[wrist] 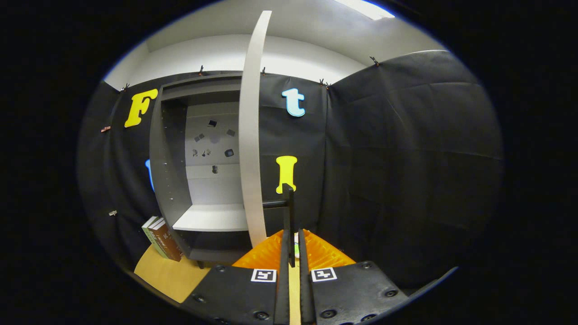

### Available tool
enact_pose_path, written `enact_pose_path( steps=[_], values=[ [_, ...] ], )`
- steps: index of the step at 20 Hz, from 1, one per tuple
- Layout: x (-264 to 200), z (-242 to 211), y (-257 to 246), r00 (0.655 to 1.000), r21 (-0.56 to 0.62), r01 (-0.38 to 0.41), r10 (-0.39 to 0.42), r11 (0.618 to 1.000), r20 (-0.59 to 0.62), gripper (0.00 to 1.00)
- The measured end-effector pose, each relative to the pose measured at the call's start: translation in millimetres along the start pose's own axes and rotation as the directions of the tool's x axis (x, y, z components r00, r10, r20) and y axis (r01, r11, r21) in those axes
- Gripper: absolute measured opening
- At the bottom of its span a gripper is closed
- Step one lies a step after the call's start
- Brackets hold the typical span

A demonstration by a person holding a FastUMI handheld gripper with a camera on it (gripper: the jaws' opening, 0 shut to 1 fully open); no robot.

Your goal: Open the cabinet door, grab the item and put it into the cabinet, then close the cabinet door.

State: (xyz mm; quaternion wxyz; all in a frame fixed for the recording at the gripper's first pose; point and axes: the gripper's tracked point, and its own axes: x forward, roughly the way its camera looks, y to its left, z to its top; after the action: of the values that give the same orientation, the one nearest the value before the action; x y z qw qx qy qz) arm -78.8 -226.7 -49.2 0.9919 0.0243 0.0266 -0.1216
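Gripping door handle (289, 212), gripper (292, 253), cabinet (174, 180) open.

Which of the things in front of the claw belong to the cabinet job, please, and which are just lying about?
Part of the job:
- cabinet, interior open
- cabinet door, swung open, seen edge-on
- door handle, a dark bar between the fingers
- claw, fingers closed on that handle

Just lying about:
- books leaning beside the cabinet
- yellow tabletop

desk (169, 275): tan top, carries the cabinet and the books
cabinet (169, 180): stands on the desk, door swung open
books (161, 239): upright on the desk, leaning against the cabinet's left side
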Motion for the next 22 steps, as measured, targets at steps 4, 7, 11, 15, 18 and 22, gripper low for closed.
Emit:
enact_pose_path(
  steps=[4, 7, 11, 15, 18, 22],
  values=[
    [-8.9, 14.1, -0.5, 0.997, -0.084, 0.052, -0.047, 0.995, 0.057, 0.14],
    [-21.8, 38.2, -7.5, 0.984, -0.089, 0.118, -0.105, 0.989, 0.144, 0.48],
    [-37.9, 70.7, 4.1, 0.961, -0.046, 0.092, -0.077, 0.995, 0.266, 0.88],
    [-43.1, 67.8, 45.5, 0.969, -0.013, -0.044, 0.046, 0.999, 0.243, 0.97],
    [-47.1, 56.5, 79.7, 0.967, -0.001, -0.148, 0.145, 0.989, 0.209, 0.97],
    [-45.5, 18.4, 120.6, 0.969, -0.092, -0.212, 0.222, 0.973, 0.11, 0.97]
  ],
)
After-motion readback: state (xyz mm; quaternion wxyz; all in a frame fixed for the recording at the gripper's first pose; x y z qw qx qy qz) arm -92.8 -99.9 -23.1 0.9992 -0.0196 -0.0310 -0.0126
